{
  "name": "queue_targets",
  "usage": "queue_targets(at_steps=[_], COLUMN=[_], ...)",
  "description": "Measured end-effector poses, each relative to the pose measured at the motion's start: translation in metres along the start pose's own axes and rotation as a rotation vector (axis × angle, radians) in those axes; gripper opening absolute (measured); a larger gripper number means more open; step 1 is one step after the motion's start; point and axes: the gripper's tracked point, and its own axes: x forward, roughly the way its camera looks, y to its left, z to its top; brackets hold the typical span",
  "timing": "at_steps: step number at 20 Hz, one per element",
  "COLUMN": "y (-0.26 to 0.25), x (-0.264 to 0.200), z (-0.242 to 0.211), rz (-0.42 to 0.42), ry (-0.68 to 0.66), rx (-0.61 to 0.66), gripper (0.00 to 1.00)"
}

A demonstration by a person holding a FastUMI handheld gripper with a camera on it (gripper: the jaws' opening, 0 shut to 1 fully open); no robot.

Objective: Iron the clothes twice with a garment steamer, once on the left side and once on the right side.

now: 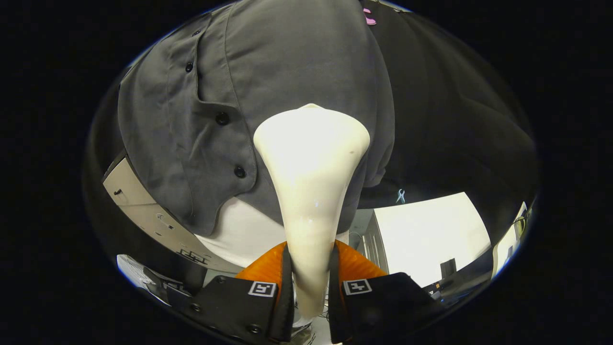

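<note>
Steamer [310,191], cream-white and glossy, stands clamped between the two fingers [286,287]: its narrow handle runs up through the slot between them, with one finger pressing on each side, and it widens beyond them into a broad, rounded head. The head lies against the grey shirt [268,81] just ahead, low on the garment's right-hand panel, a little above the hem. Whether the face of the head truly touches the cloth cannot be told, since the head's back is what shows.

Beside the handle, orange ribbed parts [357,266] of the gripper [310,292] flank it on both sides, and each finger mount carries a small square black-and-white marker [357,286].

The shirt hangs in front, far from the fingers, filling the upper scene. Its button placket runs down the left of the steamer head, with dark buttons [222,118] in a row, and the front edge folds over there. Below the hem a white layer [239,230] shows, left of the handle.

To the right of the shirt hangs black cloth [450,124], with a small pale clip [401,195] at its lower edge. Under it lies a bright white panel [426,230]. On the far left, below the shirt, a beige slanted panel [143,206] shows.
</note>
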Motion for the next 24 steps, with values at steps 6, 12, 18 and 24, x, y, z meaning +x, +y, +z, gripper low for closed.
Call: queue_targets(at_steps=[6,12,18,24], y=[0.011,0.031,0.060,0.095], x=[-0.022,-0.057,-0.111,-0.178], z=[0.014,0.048,0.098,0.147], rz=[-0.006,-0.031,-0.075,-0.105], ry=[-0.026,-0.113,-0.243,-0.404], rx=[0.011,0.047,0.087,0.087], gripper=[0.37,0.37,0.37,0.37])
